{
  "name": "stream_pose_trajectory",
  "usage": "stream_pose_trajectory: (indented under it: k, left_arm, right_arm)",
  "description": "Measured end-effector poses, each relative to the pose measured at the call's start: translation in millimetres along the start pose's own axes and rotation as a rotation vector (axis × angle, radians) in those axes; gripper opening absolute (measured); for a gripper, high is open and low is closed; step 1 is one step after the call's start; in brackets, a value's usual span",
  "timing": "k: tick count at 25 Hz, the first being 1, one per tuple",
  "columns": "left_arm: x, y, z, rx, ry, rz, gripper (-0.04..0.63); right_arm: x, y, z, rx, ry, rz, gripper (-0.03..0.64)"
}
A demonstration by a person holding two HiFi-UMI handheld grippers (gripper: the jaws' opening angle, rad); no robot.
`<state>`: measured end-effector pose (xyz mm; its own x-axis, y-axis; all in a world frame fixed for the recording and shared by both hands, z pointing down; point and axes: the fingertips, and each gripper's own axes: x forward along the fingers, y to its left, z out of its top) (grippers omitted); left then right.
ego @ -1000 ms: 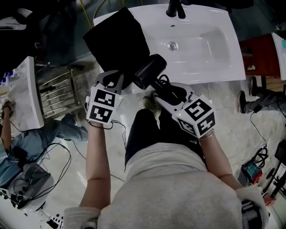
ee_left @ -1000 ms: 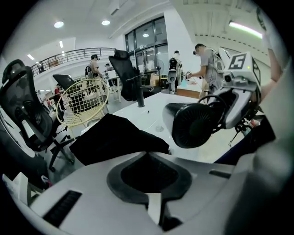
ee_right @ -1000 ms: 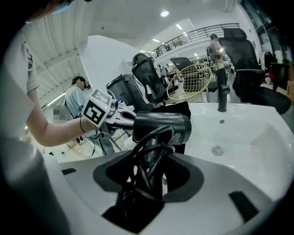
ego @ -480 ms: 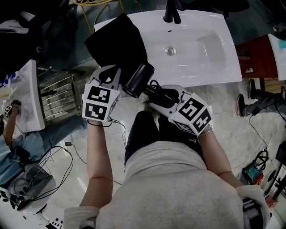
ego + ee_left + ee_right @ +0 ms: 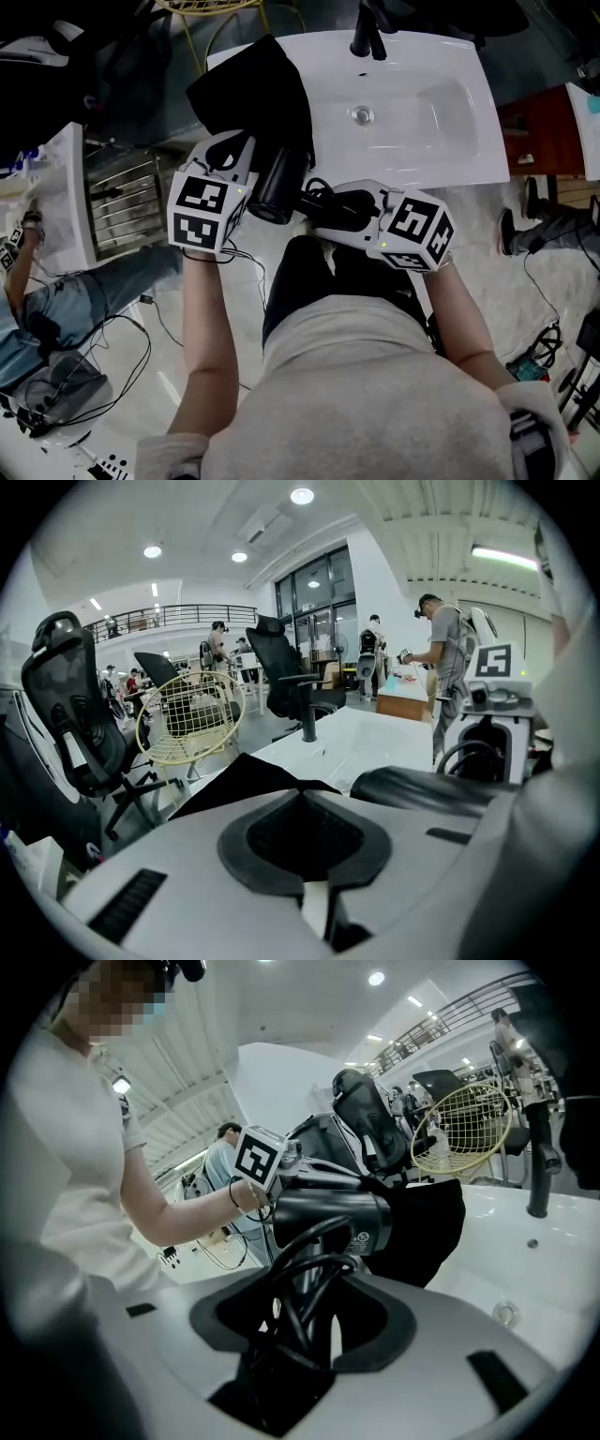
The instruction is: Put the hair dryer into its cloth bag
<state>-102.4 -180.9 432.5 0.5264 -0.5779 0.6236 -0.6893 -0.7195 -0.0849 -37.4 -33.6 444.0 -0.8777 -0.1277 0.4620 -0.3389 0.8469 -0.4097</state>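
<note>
Reaching forward over the front edge of the sink (image 5: 441,141), both bare forearms hold the two grippers close together. The left gripper (image 5: 242,157) points ahead and down, its jaws pinched together on the near edge of the single black cloth bag (image 5: 258,89), which lies on the sink's left rim. The right gripper (image 5: 319,202) is angled leftward, clamped on the handle and looped cord of the one hair dryer (image 5: 279,178), whose barrel hangs just beside the bag. Its barrel label (image 5: 361,1238) is too small to read.
</note>
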Motion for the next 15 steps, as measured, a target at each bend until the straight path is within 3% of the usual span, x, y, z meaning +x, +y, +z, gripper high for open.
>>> stream_pose_trajectory:
  k: [15]
  left_arm:
    - [-11.6,9.7,12.8,-0.013,-0.023,-0.003,0.012]
  right_arm:
    - [13.9,11.7,6.0,-0.096,0.078,0.218,0.201]
